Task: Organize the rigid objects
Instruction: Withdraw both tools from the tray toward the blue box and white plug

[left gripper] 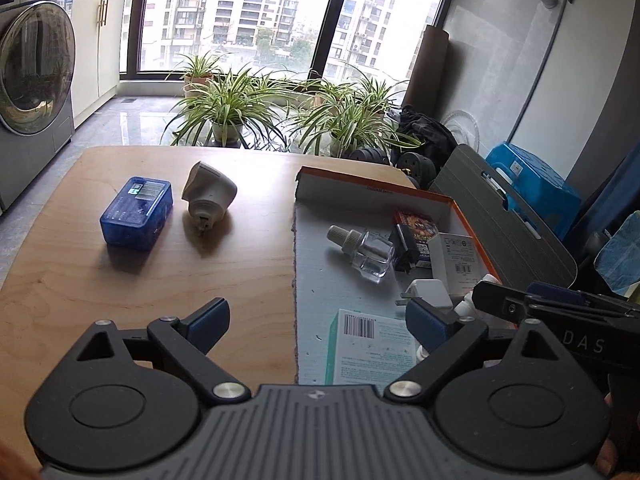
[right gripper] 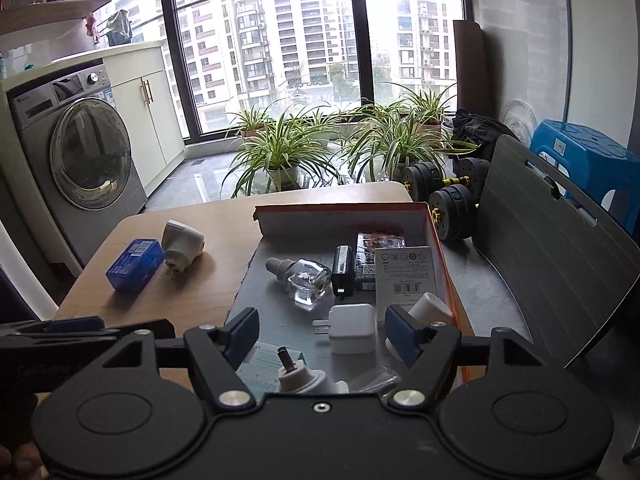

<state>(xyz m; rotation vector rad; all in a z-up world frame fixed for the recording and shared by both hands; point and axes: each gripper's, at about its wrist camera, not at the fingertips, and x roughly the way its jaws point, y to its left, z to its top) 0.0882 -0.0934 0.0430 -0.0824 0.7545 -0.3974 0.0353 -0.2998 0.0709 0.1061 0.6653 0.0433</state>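
— Between my left gripper's (left gripper: 316,322) fingers nothing is held; the jaws stand wide apart, hovering above the near edge of the wooden table (left gripper: 80,280) and the box's left rim.

— And the right one?

— My right gripper (right gripper: 320,334) is spread open too, empty, hanging over the near end of the orange-edged box (right gripper: 436,240). Below it lie a white charger (right gripper: 354,326) and a white nozzle piece (right gripper: 298,376).

— What's left outside?

— Two things, I judge: the blue plastic case (left gripper: 136,210) and, just beside it, the white plug-in device (left gripper: 208,194), both on the table well left of the box. A clear bottle (left gripper: 366,248) and other small items already sit inside.

— So the step?

— Between placements, I'd say. Next, my left gripper should reach forward, straddle the white device's body, and close squarely; its rounded shape could slip.
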